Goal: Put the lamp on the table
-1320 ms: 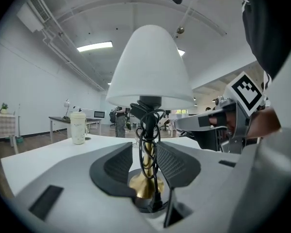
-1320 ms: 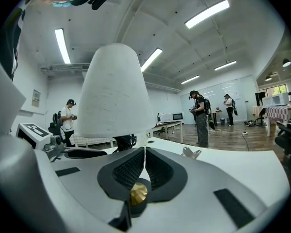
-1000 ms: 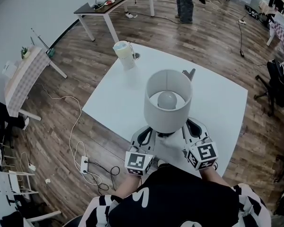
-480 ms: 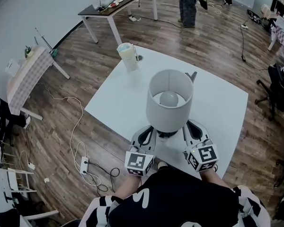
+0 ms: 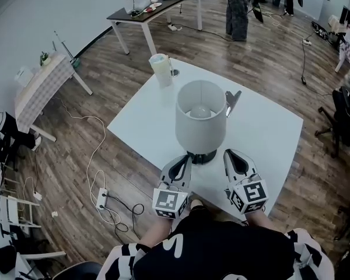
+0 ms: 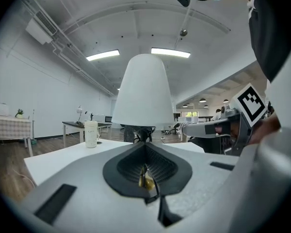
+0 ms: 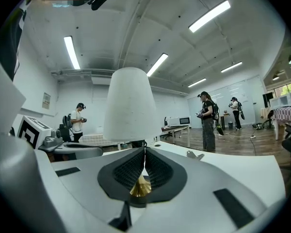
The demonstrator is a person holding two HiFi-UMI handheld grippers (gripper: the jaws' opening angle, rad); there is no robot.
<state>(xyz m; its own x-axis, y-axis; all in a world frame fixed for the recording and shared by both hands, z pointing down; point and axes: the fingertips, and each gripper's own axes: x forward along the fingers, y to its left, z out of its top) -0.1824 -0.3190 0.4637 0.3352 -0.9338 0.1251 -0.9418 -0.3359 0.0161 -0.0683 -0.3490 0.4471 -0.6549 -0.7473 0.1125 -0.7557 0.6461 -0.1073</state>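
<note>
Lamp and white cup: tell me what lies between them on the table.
Nothing. The head view shows bare white table between the lamp and the cup.

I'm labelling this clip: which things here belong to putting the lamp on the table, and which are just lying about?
Job: lamp; white table; left tongs and right tongs, both shut and empty.
Lying about: lidded cup; metal clip; power strip on the floor.
</note>
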